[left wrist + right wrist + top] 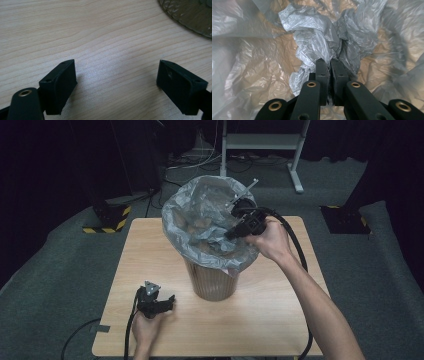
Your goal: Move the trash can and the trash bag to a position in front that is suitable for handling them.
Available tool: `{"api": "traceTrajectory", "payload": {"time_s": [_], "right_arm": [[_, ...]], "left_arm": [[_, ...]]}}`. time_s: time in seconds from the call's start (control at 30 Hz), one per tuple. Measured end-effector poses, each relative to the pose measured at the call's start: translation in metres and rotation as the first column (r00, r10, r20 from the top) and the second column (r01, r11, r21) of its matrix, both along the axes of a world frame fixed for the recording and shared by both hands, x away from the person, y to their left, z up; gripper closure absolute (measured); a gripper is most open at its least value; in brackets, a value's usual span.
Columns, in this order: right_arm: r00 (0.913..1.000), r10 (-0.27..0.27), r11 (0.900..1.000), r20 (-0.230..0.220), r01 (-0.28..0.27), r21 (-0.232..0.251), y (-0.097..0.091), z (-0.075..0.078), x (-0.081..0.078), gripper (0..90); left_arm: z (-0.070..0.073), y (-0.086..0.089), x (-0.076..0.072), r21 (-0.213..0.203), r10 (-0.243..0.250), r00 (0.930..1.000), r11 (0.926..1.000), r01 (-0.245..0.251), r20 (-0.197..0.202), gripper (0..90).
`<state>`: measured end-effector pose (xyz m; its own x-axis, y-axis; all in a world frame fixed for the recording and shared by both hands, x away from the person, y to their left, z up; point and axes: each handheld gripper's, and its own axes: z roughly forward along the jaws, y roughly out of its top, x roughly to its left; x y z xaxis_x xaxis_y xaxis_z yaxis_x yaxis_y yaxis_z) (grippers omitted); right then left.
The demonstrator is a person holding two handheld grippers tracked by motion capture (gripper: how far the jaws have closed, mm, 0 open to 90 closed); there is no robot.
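A light wooden table carries a tan ribbed wastebasket lined with a crinkled grey plastic bag, whose rim drapes over the bin's edge. The right gripper, held over the bin's mouth and angled down into it, has its jaws pressed together on a bunched fold of the liner inside. Near the table's front left, the left gripper rests low over bare wood, jaws spread wide with nothing between them.

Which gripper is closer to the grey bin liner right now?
Right. The right gripper is down inside the bin, shut on a bunched fold of the grey bin liner. The left gripper rests open on the table, apart from it.
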<state>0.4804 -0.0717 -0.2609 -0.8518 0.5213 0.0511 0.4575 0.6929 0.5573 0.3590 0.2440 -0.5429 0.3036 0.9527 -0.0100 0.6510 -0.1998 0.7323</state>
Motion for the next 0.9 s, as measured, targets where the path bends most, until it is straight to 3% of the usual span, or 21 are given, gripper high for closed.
{"api": "traceTrajectory", "payload": {"time_s": [0.23, 0.5, 0.9], "right_arm": [[0.9998, 0.005, 1.0, -0.02, -0.005, -0.006, 0.0, -0.008, 0.0, 85.7], [0.9999, 0.004, 0.9999, 0.011, -0.004, 0.012, -0.002, -0.006, -0.001, 82.2], [0.9929, -0.041, 0.9986, 0.112, 0.037, 0.038, -0.007, 0.007, -0.009, 54.8]], "left_arm": [[0.0, 0.0, 0.0, 0.0, 0.0, 1.0, 1.0, 0.0, 0.0, 16.5], [0.0, 0.0, 0.0, 0.0, 0.0, 1.0, 1.0, 0.0, -0.001, 16.5], [0.0, 0.0, 0.0, 0.001, 0.0, 1.0, 1.0, 0.0, 0.0, 16.5]]}}
